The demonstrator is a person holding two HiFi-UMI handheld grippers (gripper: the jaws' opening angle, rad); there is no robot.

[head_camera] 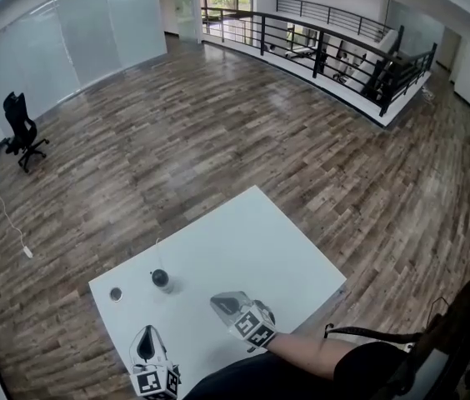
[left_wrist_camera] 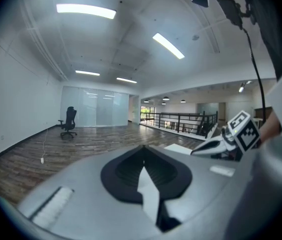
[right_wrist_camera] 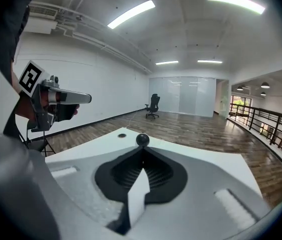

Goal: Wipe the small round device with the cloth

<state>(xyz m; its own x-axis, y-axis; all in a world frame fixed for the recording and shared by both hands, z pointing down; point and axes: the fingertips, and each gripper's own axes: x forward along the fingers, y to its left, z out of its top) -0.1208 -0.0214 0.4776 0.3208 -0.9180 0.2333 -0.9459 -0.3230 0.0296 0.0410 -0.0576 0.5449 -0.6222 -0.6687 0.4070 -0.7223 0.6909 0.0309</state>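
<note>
The small round device (head_camera: 160, 278) is a dark ball standing on the white table (head_camera: 252, 240), left of the middle. In the right gripper view the device (right_wrist_camera: 142, 140) shows just beyond the tips of my right gripper (right_wrist_camera: 142, 149), whose jaws stand together with nothing visible between them. That right gripper (head_camera: 222, 302) hangs above the table's near part, right of the device. My left gripper (head_camera: 146, 337) is near the table's front edge, below the device; its jaws (left_wrist_camera: 143, 149) are also together and it points out over the floor. No cloth shows in any view.
A small flat disc (head_camera: 116, 293) lies on the table left of the device. Wooden floor surrounds the table. A black office chair (head_camera: 20, 132) stands far left by the glass wall, and a dark railing (head_camera: 335, 48) runs along the back right.
</note>
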